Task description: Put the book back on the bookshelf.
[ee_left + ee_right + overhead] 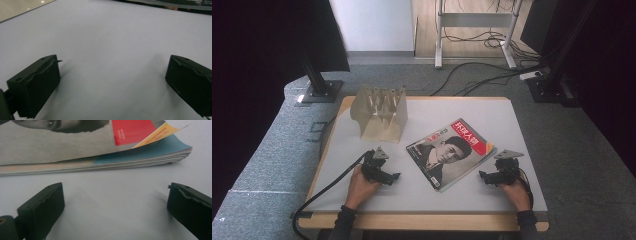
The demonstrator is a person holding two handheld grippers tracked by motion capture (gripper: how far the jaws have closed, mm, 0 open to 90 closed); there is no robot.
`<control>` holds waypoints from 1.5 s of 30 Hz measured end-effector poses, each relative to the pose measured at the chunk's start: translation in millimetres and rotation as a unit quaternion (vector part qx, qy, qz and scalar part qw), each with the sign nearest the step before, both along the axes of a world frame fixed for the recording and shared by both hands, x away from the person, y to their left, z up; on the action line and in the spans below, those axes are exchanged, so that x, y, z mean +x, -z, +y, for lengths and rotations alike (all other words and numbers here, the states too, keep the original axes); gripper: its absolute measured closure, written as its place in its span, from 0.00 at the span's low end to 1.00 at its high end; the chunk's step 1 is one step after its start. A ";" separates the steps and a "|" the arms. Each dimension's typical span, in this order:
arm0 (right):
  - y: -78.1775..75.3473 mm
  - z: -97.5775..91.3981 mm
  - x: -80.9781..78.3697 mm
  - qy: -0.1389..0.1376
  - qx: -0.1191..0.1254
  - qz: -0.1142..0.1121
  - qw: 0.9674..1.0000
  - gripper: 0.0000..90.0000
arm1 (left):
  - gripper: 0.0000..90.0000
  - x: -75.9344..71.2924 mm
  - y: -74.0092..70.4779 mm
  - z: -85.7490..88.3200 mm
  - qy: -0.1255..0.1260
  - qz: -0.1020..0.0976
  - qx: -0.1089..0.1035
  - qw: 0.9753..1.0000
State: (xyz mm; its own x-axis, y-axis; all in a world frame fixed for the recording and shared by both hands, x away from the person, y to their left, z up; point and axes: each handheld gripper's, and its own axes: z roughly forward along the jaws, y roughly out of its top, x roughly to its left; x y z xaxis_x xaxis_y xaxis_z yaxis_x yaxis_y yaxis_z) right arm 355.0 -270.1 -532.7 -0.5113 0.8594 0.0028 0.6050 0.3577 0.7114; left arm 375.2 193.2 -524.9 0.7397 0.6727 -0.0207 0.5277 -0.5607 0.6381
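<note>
A magazine [450, 151] with a portrait cover and a red title block lies turned at an angle in the middle of the white table [492, 112]. My left gripper [393, 176] rests low on the table to the magazine's left, pointing toward it, jaws wide apart and empty [112, 82]. My right gripper [483, 175] sits at the magazine's right, open, aimed at its page edge. In the right gripper view the magazine [75, 147] lies just ahead of the open jaws [115, 205], its top corner curled up.
A cardboard rack [379, 113] with upright slots stands at the table's back left. Black stands [319, 80] flank the table on the grey carpet, and cables lie beyond the far edge. Each gripper trails a cable toward the table's near edge.
</note>
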 end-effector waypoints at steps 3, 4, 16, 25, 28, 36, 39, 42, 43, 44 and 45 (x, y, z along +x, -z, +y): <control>-2.3 0.1 -0.6 -0.001 0.003 -0.002 1.000 0.02 | 0.00 1.0 -1.8 -1.8 0.006 0.002 -0.006 1.000; -5.4 -0.2 -1.0 -0.004 0.005 -0.006 1.000 0.02 | 0.00 2.3 -3.5 -3.3 0.010 0.005 -0.014 1.000; -22.7 5.0 4.3 -0.014 0.004 -0.023 1.000 0.02 | 0.00 15.6 -27.7 -24.4 0.034 -0.014 -0.010 0.999; -30.7 13.7 16.6 -0.019 0.000 -0.023 1.000 0.02 | 0.00 32.2 -40.5 -46.1 0.050 -0.022 -0.003 0.998; -32.2 17.2 22.0 -0.022 0.001 -0.022 0.999 0.02 | 0.00 41.0 -43.0 -56.1 0.056 -0.024 -0.002 0.998; -35.5 22.9 37.5 -0.032 0.003 -0.023 0.999 0.02 | 0.00 56.9 -45.1 -73.7 0.061 -0.030 0.005 0.998; -33.3 22.4 47.3 -0.037 -0.006 -0.020 0.999 0.02 | 0.00 64.6 -43.1 -80.3 0.060 -0.035 0.016 0.997; -32.7 21.8 50.7 -0.036 -0.008 -0.019 0.999 0.03 | 0.00 71.7 -40.1 -85.4 0.059 -0.034 0.017 0.998; -32.2 21.1 55.1 -0.036 -0.009 -0.020 0.999 0.03 | 0.00 74.1 -39.2 -86.9 0.059 -0.032 0.014 0.998; -32.2 20.6 56.5 -0.037 -0.010 -0.020 0.999 0.03 | 0.00 77.8 -37.6 -89.8 0.059 -0.029 0.015 0.998; -32.0 20.1 58.6 -0.037 -0.010 -0.021 0.999 0.03 | 0.00 77.8 -37.6 -89.8 0.059 -0.029 0.015 0.998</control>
